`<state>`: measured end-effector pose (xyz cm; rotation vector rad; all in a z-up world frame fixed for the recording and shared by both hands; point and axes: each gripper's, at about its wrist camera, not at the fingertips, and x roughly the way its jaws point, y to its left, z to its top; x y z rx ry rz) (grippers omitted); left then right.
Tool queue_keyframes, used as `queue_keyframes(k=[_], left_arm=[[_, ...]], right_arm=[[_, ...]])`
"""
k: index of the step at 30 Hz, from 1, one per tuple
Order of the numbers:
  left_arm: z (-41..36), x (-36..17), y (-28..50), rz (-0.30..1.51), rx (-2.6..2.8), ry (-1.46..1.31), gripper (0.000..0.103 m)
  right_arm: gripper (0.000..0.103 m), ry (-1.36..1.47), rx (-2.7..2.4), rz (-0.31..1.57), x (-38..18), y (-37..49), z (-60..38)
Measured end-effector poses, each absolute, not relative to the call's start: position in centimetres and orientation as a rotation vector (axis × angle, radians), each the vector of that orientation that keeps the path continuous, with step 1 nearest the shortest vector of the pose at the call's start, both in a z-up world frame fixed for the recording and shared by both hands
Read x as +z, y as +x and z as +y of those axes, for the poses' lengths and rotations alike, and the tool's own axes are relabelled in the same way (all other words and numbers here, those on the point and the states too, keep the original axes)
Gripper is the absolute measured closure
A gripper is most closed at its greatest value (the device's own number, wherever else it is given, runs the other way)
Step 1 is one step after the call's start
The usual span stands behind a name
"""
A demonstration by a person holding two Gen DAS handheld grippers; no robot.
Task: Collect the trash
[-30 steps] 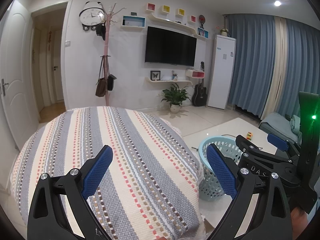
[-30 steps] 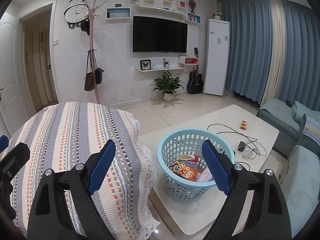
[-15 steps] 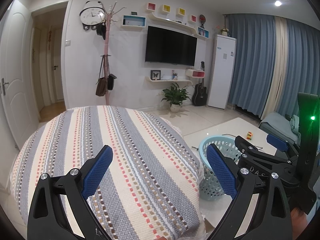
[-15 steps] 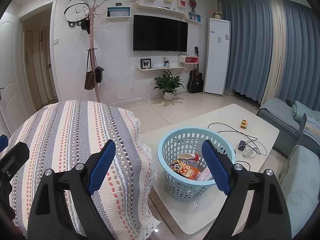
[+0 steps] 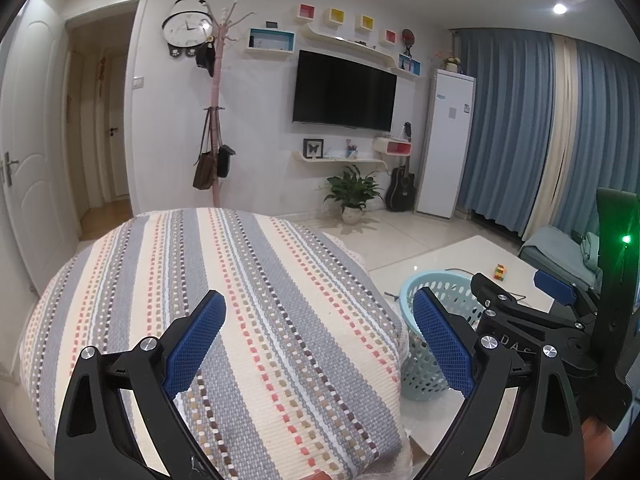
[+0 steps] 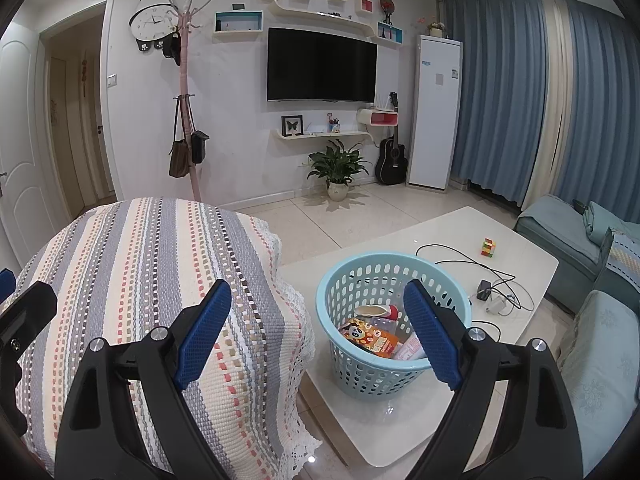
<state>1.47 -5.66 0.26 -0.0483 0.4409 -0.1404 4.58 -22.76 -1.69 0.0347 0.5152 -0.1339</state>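
A light blue plastic basket (image 6: 348,280) stands on a white coffee table (image 6: 448,232). It holds trash: an orange snack packet (image 6: 374,338), a clear container and a red-capped item. My right gripper (image 6: 316,328) is open and empty, held above the gap between the basket and a striped cover (image 6: 140,260). My left gripper (image 5: 316,332) is open and empty over the striped cover (image 5: 240,300). In the left wrist view the basket (image 5: 424,376) shows partly behind the right finger, and the right gripper body (image 5: 532,320) sits at the right.
A colourful cube (image 6: 488,247), black cables (image 6: 452,256) and a charger (image 6: 484,290) lie on the table. A blue-green sofa (image 6: 600,320) stands at the right. A potted plant (image 6: 338,168), guitar and coat rack (image 6: 186,120) stand by the far wall.
Both grippers have stayed open and empty. The views have shifted only very slightly; nothing on the table or in the basket has moved.
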Motion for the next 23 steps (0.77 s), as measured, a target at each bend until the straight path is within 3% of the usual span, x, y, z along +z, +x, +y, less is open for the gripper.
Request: queue_keyframes(k=[23], left_arm=[[-5.4, -0.04, 1.48, 0.456, -0.104, -0.077, 0.009]], right_arm=[[0.019, 0.036, -0.135, 0.523, -1.82, 4.6, -22.68]])
